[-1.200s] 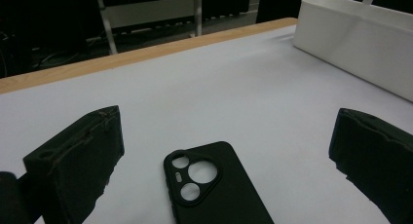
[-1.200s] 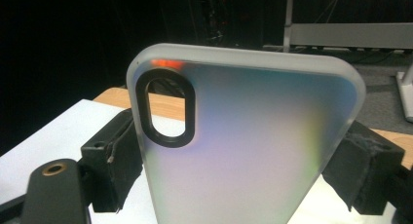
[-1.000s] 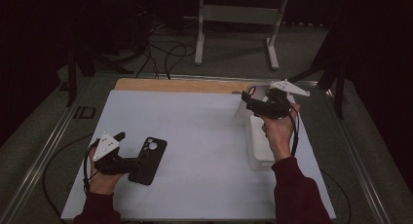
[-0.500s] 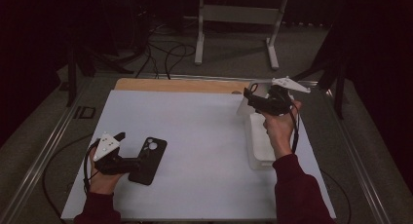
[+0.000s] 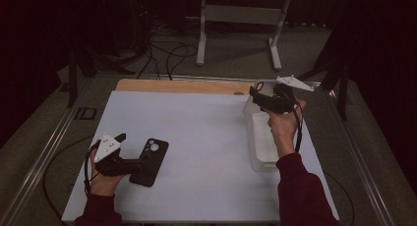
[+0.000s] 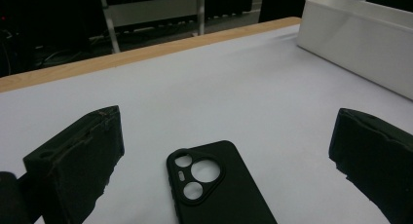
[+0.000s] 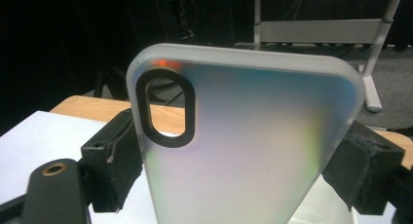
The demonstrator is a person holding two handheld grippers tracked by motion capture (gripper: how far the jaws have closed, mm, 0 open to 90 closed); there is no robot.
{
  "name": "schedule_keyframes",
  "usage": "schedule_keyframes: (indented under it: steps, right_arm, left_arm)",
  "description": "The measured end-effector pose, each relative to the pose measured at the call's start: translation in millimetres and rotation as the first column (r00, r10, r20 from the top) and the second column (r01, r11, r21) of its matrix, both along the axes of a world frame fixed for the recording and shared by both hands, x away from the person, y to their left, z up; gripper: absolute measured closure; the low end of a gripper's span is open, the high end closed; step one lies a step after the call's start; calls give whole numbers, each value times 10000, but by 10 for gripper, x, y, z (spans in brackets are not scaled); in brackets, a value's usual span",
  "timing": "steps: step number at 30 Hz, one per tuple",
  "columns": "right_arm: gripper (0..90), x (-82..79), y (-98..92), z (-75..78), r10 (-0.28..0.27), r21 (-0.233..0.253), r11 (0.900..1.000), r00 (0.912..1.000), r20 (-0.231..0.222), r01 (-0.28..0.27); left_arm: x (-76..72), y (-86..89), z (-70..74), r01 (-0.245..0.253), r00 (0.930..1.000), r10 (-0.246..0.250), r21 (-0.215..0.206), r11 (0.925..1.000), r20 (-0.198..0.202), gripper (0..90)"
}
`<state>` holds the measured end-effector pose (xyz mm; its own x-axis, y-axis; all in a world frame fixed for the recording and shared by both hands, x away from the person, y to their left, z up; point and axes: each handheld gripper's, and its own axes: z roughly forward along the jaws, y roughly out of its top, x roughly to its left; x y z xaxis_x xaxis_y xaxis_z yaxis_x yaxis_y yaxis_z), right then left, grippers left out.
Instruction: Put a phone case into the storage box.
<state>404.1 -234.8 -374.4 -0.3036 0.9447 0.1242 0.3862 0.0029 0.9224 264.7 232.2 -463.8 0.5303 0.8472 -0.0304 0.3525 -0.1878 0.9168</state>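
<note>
A frosted phone case (image 7: 248, 141) stands upright, clamped by its side edges in the right claw (image 5: 259, 99) above the white bin (image 5: 265, 142). The left claw (image 6: 224, 160) gapes apart around a black phone case (image 5: 150, 161) lying flat on the bench (image 5: 206, 137), bare surface between.

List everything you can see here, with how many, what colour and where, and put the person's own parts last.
Black phone case: 1, black, flat on the mat's near-left, between the open jaws of the left tool.
Frosted phone case: 1, translucent white with a black camera ring, upright between the right tool's jaws.
Tray: 1, white, right side of the mat.
Mat: 1, white, covering the table.
Table edge: 1, wooden, far side.
Stand: 1, grey-white, on the floor beyond.
Left tool: 1, black.
Right tool: 1, black.
</note>
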Motion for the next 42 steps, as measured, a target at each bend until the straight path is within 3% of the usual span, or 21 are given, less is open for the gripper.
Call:
schedule_keyframes:
  steps: [14, 30, 42]
  right_arm:
    - [168, 58, -49, -7, -163, -142, 9998, 9999, -29, 163]
    - [168, 181, -161, -65, -777, -399, 9962, 9968, -195, 769]
    - [168, 257, -197, -112, -1112, -858, 9903, 9935, -232, 1088]
  left_arm:
    - [-2, 9, 3, -52, 10000, 52, -74, 10000, 17, 0]
    - [-2, 10, 3, -59, 10000, 59, -65, 10000, 4, 0]
    - [-4, 12, 4, -59, 10000, 59, -76, 10000, 2, 0]
